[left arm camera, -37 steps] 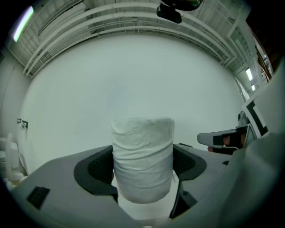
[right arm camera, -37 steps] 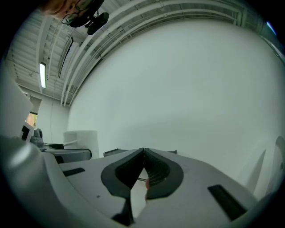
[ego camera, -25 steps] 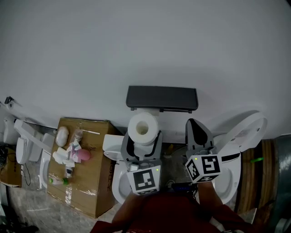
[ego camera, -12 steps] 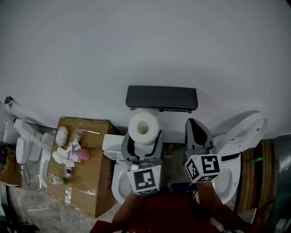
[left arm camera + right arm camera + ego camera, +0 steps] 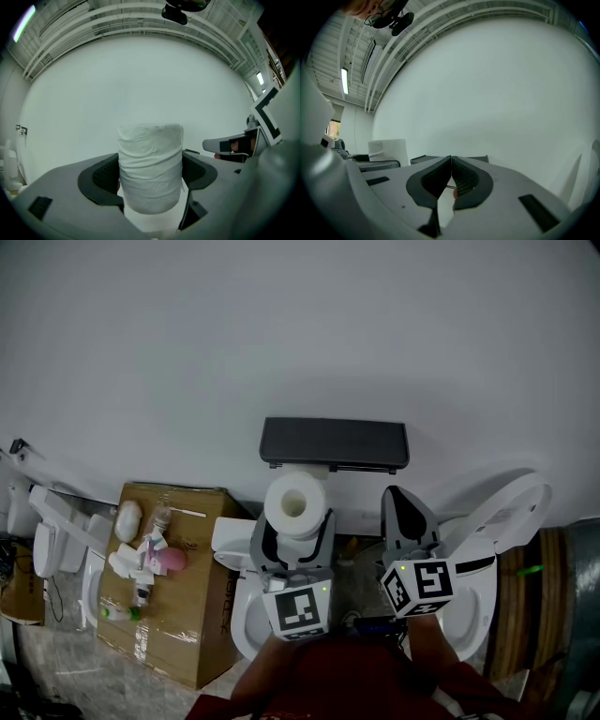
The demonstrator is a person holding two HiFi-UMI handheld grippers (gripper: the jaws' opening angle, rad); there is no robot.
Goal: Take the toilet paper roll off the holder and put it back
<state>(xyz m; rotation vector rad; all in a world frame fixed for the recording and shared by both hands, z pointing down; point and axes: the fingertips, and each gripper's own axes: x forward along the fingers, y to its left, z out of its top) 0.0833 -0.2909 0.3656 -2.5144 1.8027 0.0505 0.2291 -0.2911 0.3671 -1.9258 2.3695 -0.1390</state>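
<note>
A white toilet paper roll (image 5: 295, 504) sits clamped between the two jaws of my left gripper (image 5: 294, 521), just below the dark holder (image 5: 334, 442) on the white wall. In the left gripper view the roll (image 5: 150, 166) stands upright with both dark pads pressed to its sides. My right gripper (image 5: 401, 504) hangs to the right of the roll, below the holder's right end, with its jaws together and nothing in them. The right gripper view shows the pads (image 5: 463, 177) touching at the tips (image 5: 451, 161), and the roll (image 5: 387, 149) off to the left.
A white toilet (image 5: 502, 521) with its lid up stands at the right, beneath my right gripper. A cardboard box (image 5: 178, 615) at the left carries bottles and a pink item (image 5: 169, 561). Another white fixture (image 5: 47, 531) is at the far left.
</note>
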